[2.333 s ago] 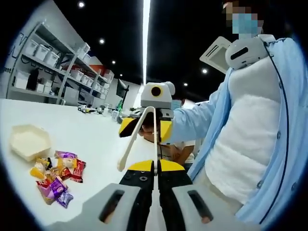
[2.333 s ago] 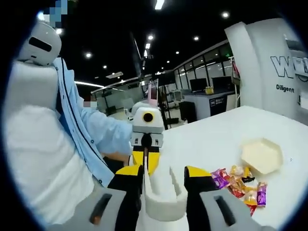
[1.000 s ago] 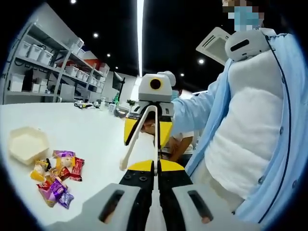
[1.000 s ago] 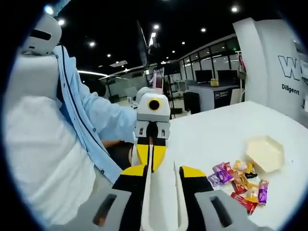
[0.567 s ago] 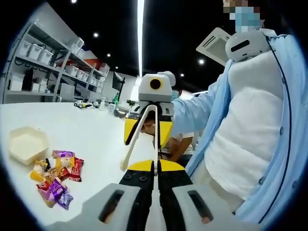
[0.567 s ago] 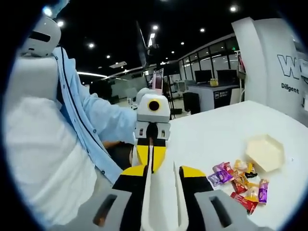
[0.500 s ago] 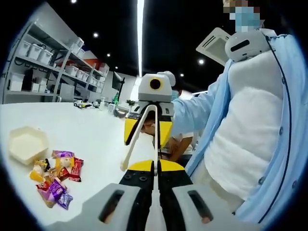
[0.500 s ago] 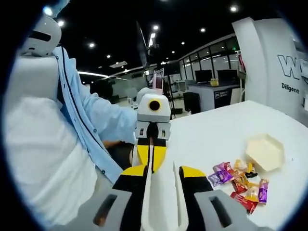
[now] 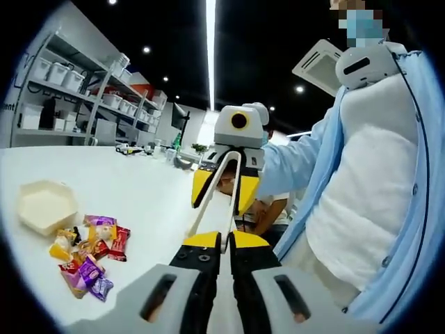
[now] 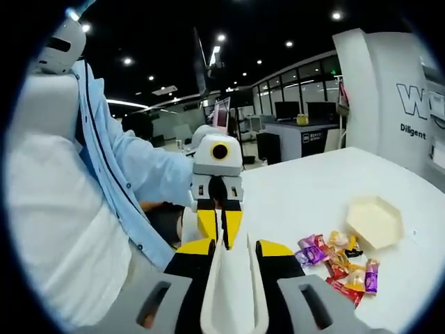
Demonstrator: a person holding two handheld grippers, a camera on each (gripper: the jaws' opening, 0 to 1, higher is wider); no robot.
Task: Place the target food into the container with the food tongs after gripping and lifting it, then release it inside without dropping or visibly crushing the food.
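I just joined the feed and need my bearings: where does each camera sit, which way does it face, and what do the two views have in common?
Left gripper view: rides the left hand-held gripper, jaws shut, facing the right hand-held gripper that holds white tongs; the person's blue sleeve shows on the right.
Right gripper view: rides the right hand-held gripper, shut on the tongs, facing the left hand-held gripper; the person's torso shows on the left.
Shared: white table, wrapped candies, hexagonal container.

Shelving [image 9: 76, 90] holds what seem storage bins [image 9: 52, 69].
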